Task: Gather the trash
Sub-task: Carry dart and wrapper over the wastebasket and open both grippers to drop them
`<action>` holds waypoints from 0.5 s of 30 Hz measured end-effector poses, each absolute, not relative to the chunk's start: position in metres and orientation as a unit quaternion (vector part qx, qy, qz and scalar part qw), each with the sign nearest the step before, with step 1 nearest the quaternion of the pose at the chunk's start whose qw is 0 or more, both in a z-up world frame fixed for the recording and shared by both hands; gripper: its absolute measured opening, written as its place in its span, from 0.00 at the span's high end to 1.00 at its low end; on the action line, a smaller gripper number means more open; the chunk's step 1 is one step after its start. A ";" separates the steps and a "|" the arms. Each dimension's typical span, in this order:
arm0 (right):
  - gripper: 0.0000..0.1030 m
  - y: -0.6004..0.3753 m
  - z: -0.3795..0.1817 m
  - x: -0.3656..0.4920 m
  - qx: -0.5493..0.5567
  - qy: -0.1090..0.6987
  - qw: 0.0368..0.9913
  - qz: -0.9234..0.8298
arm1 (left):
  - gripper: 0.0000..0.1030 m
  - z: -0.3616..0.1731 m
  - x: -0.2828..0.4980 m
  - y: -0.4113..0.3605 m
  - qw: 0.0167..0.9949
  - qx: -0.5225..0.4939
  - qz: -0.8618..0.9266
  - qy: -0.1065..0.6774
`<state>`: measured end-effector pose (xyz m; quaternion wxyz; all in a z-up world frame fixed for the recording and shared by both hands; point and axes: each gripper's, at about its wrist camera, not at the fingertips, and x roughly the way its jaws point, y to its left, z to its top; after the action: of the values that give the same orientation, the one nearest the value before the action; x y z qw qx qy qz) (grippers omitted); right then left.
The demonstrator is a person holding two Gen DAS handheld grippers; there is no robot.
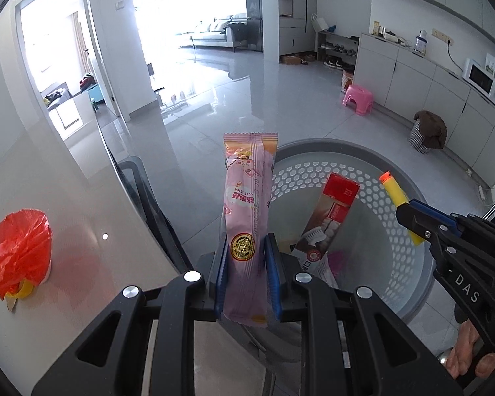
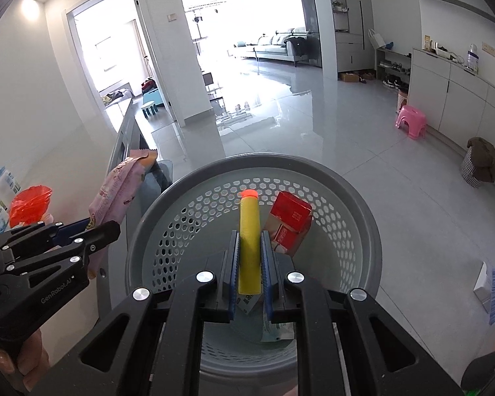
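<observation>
My left gripper [image 1: 246, 242] is shut on a pink snack wrapper [image 1: 247, 204], held upright at the table edge beside the grey perforated bin [image 1: 313, 145]. It also shows in the right wrist view [image 2: 99, 227] with the wrapper [image 2: 115, 188]. My right gripper [image 2: 249, 236] is shut on a yellow foam dart [image 2: 249, 231] with an orange tip, held over the bin [image 2: 247, 161]. The right gripper also shows in the left wrist view [image 1: 409, 221] with the dart [image 1: 396, 194]. A red toothpaste box [image 1: 330, 217] [image 2: 290, 227] leans inside the bin with other wrappers.
A crumpled red plastic bag [image 1: 19, 247] [image 2: 29, 204] lies on the glossy table [image 1: 82, 231] at the left. A pink stool [image 1: 358, 97] and a covered checked basket [image 1: 427, 132] stand on the tiled floor. A brush and dustpan [image 2: 493, 290] lie at the right.
</observation>
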<state>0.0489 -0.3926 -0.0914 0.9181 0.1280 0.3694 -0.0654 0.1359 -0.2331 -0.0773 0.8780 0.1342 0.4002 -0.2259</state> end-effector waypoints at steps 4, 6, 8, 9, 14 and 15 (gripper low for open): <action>0.88 -0.396 -0.096 0.054 0.136 0.374 0.915 -0.065 | 0.79 -0.081 0.143 -0.240 0.873 0.133 -0.231 0.410; 0.88 -0.398 -0.098 0.056 0.137 0.376 0.914 -0.064 | 0.79 -0.085 0.145 -0.242 0.868 0.132 -0.236 0.417; 0.88 -0.399 -0.099 0.057 0.137 0.378 0.913 -0.065 | 0.78 -0.088 0.145 -0.243 0.866 0.134 -0.237 0.419; 0.88 -0.399 -0.100 0.057 0.137 0.378 0.913 -0.064 | 0.78 -0.089 0.145 -0.242 0.866 0.135 -0.237 0.419; 0.85 -0.404 -0.104 0.058 0.142 0.375 0.914 -0.065 | 0.66 -0.091 0.144 -0.241 0.866 0.134 -0.236 0.421; 0.77 -0.404 -0.104 0.058 0.143 0.374 0.914 -0.065 | 0.55 -0.091 0.144 -0.240 0.866 0.134 -0.234 0.422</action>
<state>0.0583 -0.4040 -0.1036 0.9139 0.1430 0.3742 -0.0652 0.1443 -0.2404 -0.0911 0.8660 0.1336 0.4215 -0.2336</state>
